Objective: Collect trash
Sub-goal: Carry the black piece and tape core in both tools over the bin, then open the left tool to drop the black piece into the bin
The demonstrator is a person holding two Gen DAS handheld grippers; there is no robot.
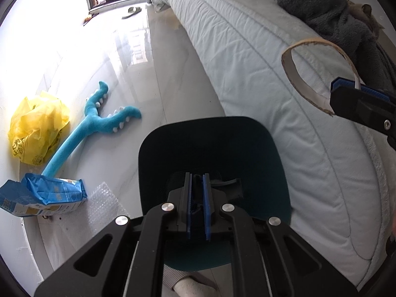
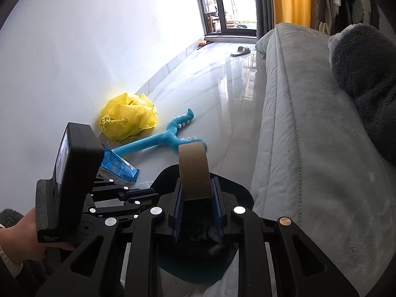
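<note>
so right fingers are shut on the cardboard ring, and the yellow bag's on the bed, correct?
Not quite. The right gripper is shut on the cardboard ring, but the yellow bag lies on the floor against the wall, as the right wrist view shows.

Black gripper, blue pads, silver screws
</note>
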